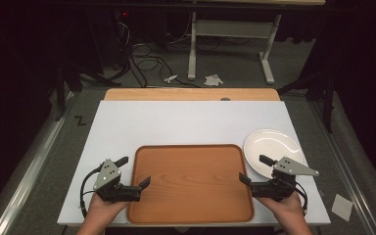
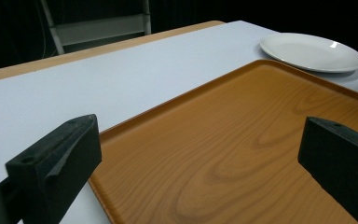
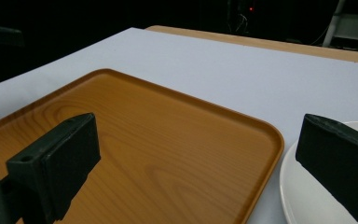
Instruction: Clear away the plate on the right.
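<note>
My left gripper (image 1: 135,172) had its jaws spread wide with nothing between them, straddling the left rim of the wooden tray (image 1: 191,182). My right gripper (image 1: 255,169) gaped just as wide and held nothing, one jaw over the tray's right rim, the other above the white plate (image 1: 270,144). Tray and plate both lay bare, just beside each other on the white table (image 1: 176,122).

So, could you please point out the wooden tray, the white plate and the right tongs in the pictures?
wooden tray (image 1: 191,183), high view, on its bare middle.
white plate (image 2: 307,50), left gripper view, on its flat centre.
right tongs (image 1: 254,169), high view, midway between the two open fingertips.
</note>
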`<action>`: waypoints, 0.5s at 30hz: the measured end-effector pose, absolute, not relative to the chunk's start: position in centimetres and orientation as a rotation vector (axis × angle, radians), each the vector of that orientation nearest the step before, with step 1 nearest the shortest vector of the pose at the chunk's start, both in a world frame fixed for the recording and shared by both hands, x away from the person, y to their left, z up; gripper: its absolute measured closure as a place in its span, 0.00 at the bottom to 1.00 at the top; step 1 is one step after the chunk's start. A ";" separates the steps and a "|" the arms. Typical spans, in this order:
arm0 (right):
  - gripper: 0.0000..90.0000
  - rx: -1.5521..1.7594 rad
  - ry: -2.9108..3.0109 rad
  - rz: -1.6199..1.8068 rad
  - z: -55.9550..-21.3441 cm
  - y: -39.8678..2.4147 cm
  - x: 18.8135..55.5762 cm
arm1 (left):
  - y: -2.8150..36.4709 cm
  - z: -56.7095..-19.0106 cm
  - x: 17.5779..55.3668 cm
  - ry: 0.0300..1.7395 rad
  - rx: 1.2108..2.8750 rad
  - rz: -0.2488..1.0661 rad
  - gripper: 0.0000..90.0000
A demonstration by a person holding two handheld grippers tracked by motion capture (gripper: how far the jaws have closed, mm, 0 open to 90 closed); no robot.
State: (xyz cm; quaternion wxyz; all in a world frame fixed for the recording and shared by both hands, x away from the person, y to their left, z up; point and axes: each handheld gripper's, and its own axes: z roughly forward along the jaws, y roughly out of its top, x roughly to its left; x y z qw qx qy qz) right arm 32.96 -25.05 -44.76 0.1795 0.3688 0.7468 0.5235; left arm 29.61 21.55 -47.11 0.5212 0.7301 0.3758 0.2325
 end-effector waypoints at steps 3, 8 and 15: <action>0.01 1.054 2.099 1.489 -44.8 -25.3 33.0 | 21.4 -47.1 29.7 0.898 1.756 0.562 0.00; 0.01 1.051 2.089 1.489 -44.7 -25.6 33.1 | 21.3 -47.2 29.6 0.884 1.766 0.571 0.00; 0.01 1.053 2.090 1.484 -44.8 -25.6 33.1 | 21.4 -47.2 29.6 0.880 1.767 0.569 0.00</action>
